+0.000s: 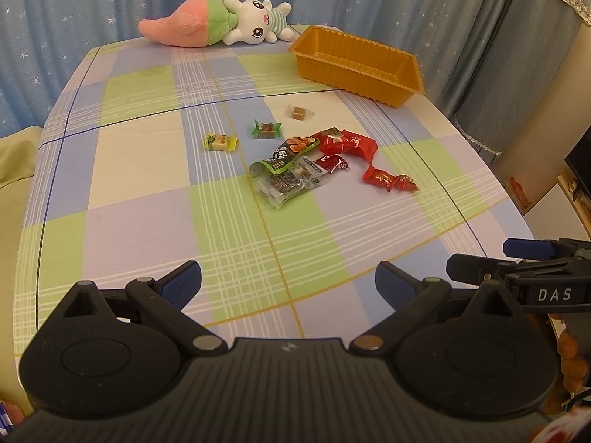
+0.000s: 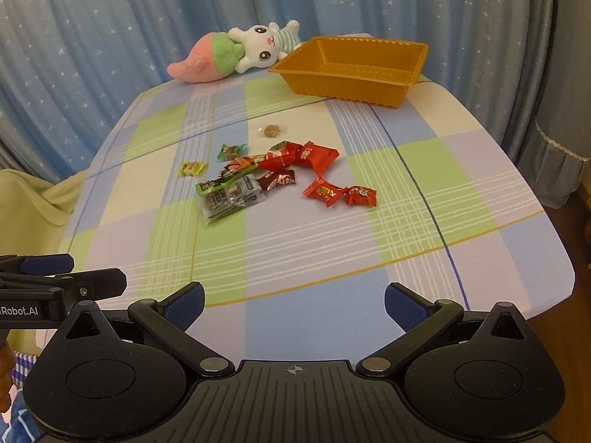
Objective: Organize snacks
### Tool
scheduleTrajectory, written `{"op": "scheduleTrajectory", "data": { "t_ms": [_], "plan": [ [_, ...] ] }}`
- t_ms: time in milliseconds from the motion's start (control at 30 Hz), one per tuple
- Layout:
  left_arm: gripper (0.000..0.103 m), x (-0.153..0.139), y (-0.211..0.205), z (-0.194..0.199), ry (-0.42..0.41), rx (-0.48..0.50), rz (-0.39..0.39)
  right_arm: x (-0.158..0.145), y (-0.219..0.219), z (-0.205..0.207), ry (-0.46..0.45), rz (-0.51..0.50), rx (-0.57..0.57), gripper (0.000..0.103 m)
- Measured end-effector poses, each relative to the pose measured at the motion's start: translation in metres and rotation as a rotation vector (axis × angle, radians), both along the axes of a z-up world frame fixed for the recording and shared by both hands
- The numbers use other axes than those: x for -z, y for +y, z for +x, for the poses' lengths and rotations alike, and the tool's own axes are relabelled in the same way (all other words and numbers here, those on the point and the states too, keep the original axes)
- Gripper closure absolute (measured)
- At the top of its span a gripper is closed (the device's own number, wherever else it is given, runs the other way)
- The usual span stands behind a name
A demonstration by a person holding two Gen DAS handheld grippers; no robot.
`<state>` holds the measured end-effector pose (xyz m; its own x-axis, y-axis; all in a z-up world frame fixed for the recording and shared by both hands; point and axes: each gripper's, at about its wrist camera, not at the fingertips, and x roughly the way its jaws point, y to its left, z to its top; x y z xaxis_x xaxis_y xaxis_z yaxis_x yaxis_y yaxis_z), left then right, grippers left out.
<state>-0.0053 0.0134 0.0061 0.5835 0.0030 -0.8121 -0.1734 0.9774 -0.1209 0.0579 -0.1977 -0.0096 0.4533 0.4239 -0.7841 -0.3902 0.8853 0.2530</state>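
Observation:
Several wrapped snacks lie mid-table: a yellow candy (image 1: 220, 142) (image 2: 192, 168), a green-wrapped candy (image 1: 266, 129) (image 2: 231, 151), a clear-wrapped brown candy (image 1: 297, 113) (image 2: 271, 130), green and clear packets (image 1: 286, 173) (image 2: 229, 193), and red packets (image 1: 351, 144) (image 2: 299, 155) with a red pair (image 1: 389, 180) (image 2: 340, 193) apart on the right. An empty orange tray (image 1: 406, 85) (image 2: 413, 85) stands at the far right. My left gripper (image 1: 288, 286) and right gripper (image 2: 294, 304) hang open over the near edge, both holding nothing.
A checked cloth (image 1: 147, 203) (image 2: 406, 221) covers the table. A pink-and-white plush toy (image 1: 221, 22) (image 2: 236, 51) lies at the far edge by blue starred curtains (image 1: 74, 7). A pale cushion (image 1: 14, 155) sits left of the table, and furniture (image 1: 554, 184) stands on the right.

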Motion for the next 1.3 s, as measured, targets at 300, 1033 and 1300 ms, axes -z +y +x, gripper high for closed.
{"op": "scheduleTrajectory", "data": {
  "t_ms": [300,1033,1300],
  "plan": [
    [0.003,-0.0026,-0.0004,-0.0044,-0.007,-0.005,0.002,-0.0026,0.0011,-0.0032,-0.005,0.002,-0.005,0.000],
    [0.003,-0.0035,0.0032,-0.0076,-0.012,-0.014,-0.001,-0.0035,0.0026,-0.0045,-0.011,0.006,-0.009,0.000],
    [0.003,-0.0025,0.0076,-0.0075,-0.008,-0.023,-0.005,-0.0033,0.0071,-0.0045,-0.006,0.008,-0.012,0.000]
  ]
}}
